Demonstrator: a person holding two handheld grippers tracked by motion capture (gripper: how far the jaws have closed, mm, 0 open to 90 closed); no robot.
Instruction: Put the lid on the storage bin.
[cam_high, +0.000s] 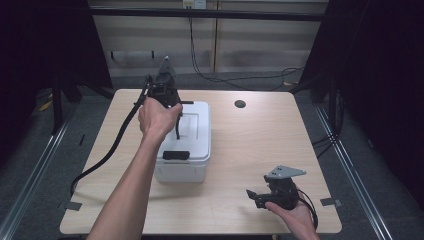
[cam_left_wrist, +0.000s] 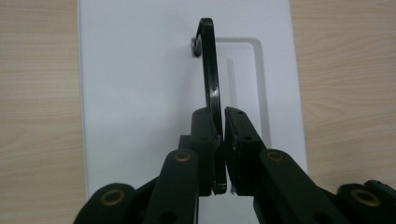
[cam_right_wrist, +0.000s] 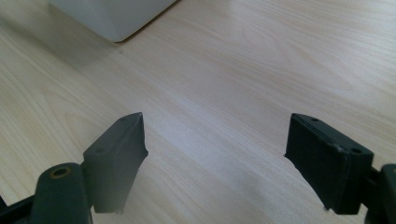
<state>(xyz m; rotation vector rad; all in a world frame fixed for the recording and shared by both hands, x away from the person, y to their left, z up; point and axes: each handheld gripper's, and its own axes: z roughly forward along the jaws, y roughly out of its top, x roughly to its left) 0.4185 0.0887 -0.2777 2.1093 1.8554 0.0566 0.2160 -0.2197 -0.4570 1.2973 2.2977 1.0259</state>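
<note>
Left gripper (cam_left_wrist: 220, 135) over white box (cam_high: 192, 150) at table's (cam_high: 250, 150) left-centre, jaws nipping raised black handle (cam_left_wrist: 210, 70), thin gap on one side. Right gripper (cam_right_wrist: 215, 158) near right, splayed, grasping nothing.

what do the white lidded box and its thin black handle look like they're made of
White lidded box: likely moulded plastic, matte; smooth, rounded corners, a moulded recess in the lid. Thin black curved handle: glossy, with a bright highlight along its edge; plastic or painted metal, can't tell which. The left gripper is shut on it.

One white box (cam_high: 185, 145) with one black handle (cam_left_wrist: 210, 70), two grippers, one bench (cam_high: 255, 150).
</note>
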